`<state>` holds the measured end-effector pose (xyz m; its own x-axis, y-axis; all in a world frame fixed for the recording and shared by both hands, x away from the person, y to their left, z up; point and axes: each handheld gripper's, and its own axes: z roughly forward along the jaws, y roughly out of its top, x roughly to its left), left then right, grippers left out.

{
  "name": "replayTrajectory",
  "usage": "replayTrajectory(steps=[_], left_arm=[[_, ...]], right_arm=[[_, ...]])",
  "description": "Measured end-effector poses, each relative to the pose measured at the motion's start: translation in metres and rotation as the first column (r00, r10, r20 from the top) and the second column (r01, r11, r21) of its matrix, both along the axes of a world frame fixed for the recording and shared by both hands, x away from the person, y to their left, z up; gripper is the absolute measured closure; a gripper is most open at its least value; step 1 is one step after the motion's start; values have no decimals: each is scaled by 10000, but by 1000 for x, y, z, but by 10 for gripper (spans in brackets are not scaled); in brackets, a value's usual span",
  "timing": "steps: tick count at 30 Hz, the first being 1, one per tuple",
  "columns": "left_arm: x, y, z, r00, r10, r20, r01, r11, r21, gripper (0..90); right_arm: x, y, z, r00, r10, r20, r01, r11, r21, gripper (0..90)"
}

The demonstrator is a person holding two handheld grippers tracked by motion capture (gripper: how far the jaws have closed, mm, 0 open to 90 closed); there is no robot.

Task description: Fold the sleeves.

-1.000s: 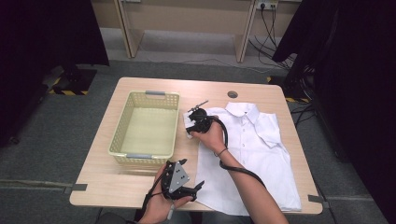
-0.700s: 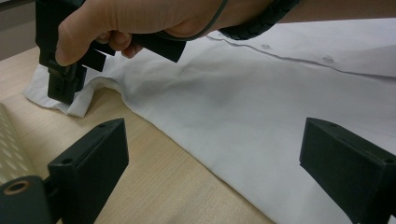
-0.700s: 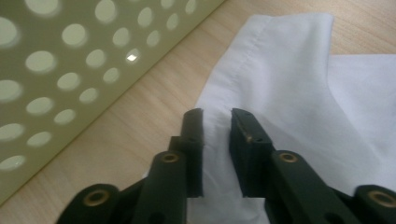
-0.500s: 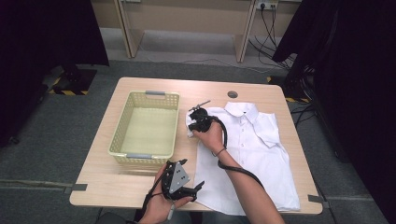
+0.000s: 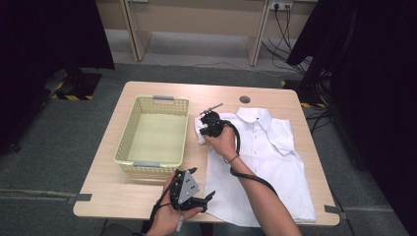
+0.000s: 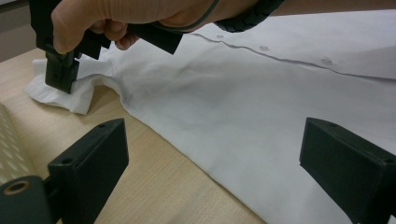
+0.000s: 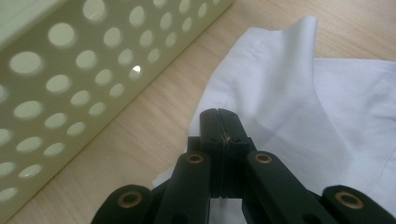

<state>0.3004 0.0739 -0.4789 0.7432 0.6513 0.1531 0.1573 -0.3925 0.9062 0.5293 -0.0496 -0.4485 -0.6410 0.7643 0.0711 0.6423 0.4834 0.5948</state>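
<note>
On the pale wooden table (image 5: 275,98) lie one white button-up cotton shirt (image 5: 265,157) and one cream perforated plastic basket (image 5: 129,132) just beside it. The right gripper (image 5: 206,129), jaws just closed, pinches the shirt's sleeve; the left gripper (image 5: 202,184) hangs unclenched near the hem.

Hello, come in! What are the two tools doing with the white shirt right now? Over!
Right tool just closed, shut on the shirt sleeve. Left tool open beside the shirt hem. Basket sits close, not blocking.
</note>
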Motion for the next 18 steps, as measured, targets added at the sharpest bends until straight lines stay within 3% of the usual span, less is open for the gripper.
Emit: replayTrajectory(steps=[8,18], left_arm=[[0,0,0,10000,4,-23,-4,10000,-26,72],[0,0,0,10000,5,25,-5,10000,31,72]], right_arm=[[-2,-2,4,10000,-2,69,1,10000,95,900],[-13,-22,24,9953,-484,837,430,9970,650,900]])
